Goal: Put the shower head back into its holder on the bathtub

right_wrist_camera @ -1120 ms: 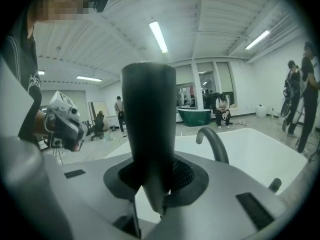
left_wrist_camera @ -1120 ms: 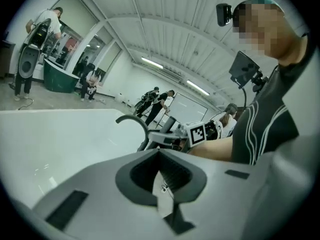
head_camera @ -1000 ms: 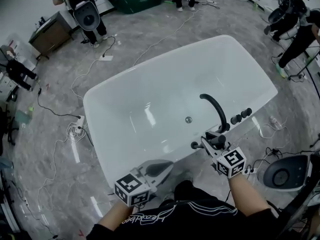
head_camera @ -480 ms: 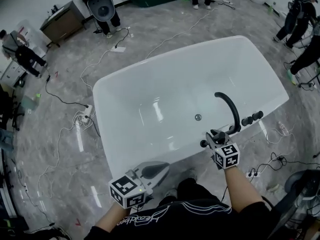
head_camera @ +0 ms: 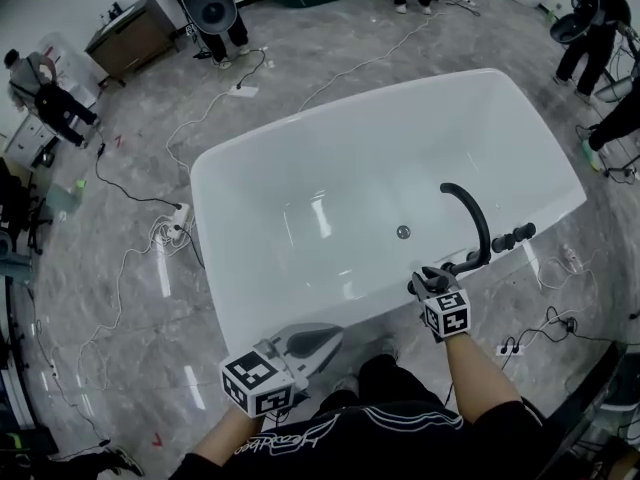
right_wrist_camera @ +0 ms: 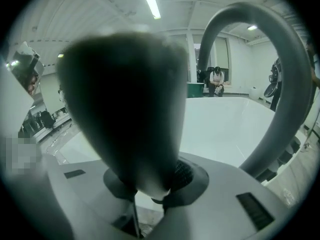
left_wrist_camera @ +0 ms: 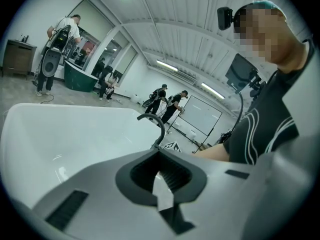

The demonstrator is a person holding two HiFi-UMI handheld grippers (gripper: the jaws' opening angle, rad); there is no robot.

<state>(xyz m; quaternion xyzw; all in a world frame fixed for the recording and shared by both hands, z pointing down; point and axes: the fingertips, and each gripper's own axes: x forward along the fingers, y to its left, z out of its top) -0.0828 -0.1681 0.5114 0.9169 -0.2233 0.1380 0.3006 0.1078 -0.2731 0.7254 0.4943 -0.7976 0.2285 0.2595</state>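
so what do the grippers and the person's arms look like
Both the left gripper and the right gripper have pale grey shells with dark ribbed pads, and each carries a cube of black-and-white square markers. The person wears a black top with white stripes; forearms bare.

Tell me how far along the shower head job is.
Done: the shower head is picked up, clamped in the right hand-held gripper. In hand: it is held at the bathtub's near rim, beside the curved black spout. Left: seating it in the holder, which I cannot make out, then letting go. The left hand-held gripper is shut and empty.
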